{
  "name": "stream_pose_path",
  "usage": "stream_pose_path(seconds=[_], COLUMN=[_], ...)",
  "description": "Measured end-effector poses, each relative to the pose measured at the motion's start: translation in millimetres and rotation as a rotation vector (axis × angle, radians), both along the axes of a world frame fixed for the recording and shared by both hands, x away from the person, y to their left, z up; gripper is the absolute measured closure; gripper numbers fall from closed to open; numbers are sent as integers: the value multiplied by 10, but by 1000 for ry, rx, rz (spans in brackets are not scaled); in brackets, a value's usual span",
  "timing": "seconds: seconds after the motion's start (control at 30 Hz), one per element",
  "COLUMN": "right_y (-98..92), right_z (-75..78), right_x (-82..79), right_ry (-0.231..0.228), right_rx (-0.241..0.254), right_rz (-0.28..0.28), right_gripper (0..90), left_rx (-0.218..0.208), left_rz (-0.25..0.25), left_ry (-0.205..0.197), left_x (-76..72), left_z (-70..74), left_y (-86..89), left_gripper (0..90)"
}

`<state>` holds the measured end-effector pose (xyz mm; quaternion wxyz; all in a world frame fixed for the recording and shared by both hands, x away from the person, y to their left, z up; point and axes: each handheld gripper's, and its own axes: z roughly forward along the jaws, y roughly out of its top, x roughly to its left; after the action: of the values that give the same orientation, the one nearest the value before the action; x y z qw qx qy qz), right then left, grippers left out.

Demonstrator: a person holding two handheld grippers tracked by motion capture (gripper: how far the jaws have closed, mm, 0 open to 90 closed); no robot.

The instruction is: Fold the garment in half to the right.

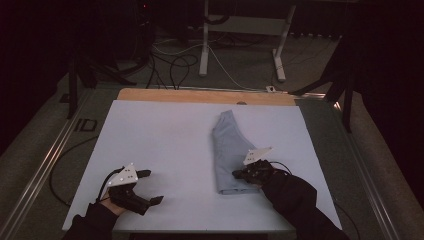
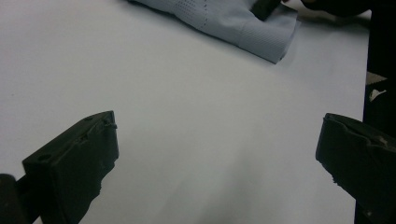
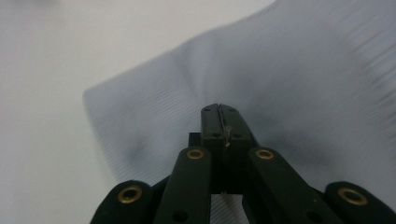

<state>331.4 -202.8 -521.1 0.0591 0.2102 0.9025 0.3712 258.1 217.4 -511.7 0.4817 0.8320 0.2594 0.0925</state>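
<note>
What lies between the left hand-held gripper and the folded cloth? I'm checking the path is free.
Bare table cover only; the high view shows nothing between the left hand-held gripper and the cloth.

Table (image 1: 165, 135) with a pale blue-white sheet covering it, wooden edge showing at the far side. Folded light-blue garment (image 1: 230, 150) lying flat on the sheet, right of centre.

A pale blue folded garment (image 1: 229, 152) lies flat on the table, long and narrow, its ribbed hem (the wider end) nearest the right gripper (image 1: 239, 174), whose closed jaws sit over that end; it lies well apart from the left gripper (image 1: 152, 187).
</note>
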Motion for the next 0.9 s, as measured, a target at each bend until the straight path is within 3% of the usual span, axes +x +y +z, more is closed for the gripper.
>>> stream_pose_path(seconds=[0.3,0.33,0.43,0.67,0.9], right_y=[-40,-32,-58,-120,-117], right_z=[-37,-32,-36,-62,-68], right_x=[-165,-191,-224,-250,-249], right_ry=[-11,4,7,10,15], right_rx=[-8,-5,-6,10,14], right_rz=[25,5,23,51,38], right_gripper=[900,900,900,900,900], left_rx=[-2,0,2,0,5], left_rz=[-1,-1,-4,-8,-12], left_ry=[-3,-4,-5,-6,-9], left_x=[-2,-4,-4,-8,-13], left_z=[7,9,9,13,14], left_y=[-11,-10,-7,-9,-17], left_gripper=[6,7,7,7,7])
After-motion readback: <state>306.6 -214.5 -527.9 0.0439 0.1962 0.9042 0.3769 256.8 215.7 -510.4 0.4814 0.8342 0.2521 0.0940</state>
